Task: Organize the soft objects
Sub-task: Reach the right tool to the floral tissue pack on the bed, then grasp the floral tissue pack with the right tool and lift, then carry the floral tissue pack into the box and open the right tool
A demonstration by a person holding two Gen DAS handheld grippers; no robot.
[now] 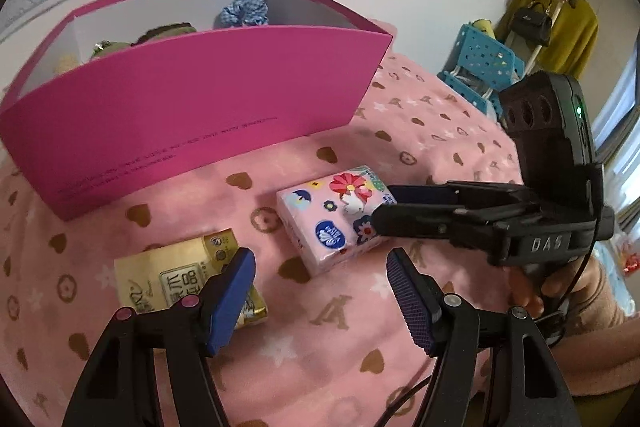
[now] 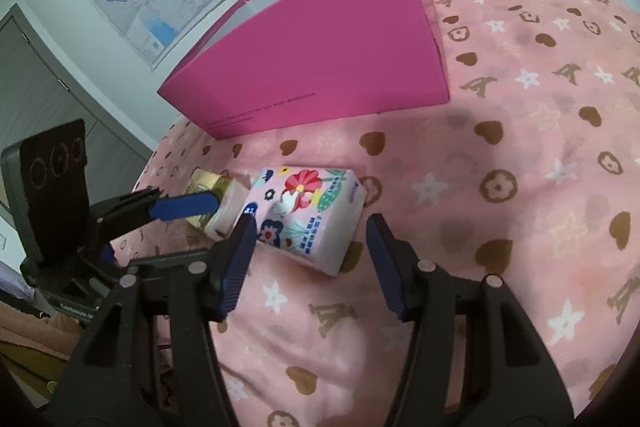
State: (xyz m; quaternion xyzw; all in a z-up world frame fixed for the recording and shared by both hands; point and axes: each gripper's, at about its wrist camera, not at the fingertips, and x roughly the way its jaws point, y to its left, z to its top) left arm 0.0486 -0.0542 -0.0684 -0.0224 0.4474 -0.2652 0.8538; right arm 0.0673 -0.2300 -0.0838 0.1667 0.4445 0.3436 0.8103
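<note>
A pink flowered tissue pack (image 1: pixel 332 223) lies on the pink blanket (image 1: pixel 420 131), and a yellow tissue pack (image 1: pixel 172 279) lies to its left. My left gripper (image 1: pixel 318 263) is open just above the blanket; its left finger overlaps the yellow pack's right end. My right gripper (image 1: pixel 384 209) reaches in from the right to the pink pack's edge. In the right wrist view my right gripper (image 2: pixel 311 227) stands open astride the pink pack (image 2: pixel 308 215) without pressing on it. There the left gripper's blue finger (image 2: pixel 184 207) lies over the yellow pack (image 2: pixel 216 203).
An open magenta box (image 1: pixel 200 95) stands behind the packs, holding a blue checked scrunchie (image 1: pixel 244 11) and a green plush (image 1: pixel 168 31). A blue plastic stool (image 1: pixel 484 59) and a coat rack with a yellow garment (image 1: pixel 568 27) stand beyond the bed's right edge. A hand (image 1: pixel 560 287) holds the right gripper.
</note>
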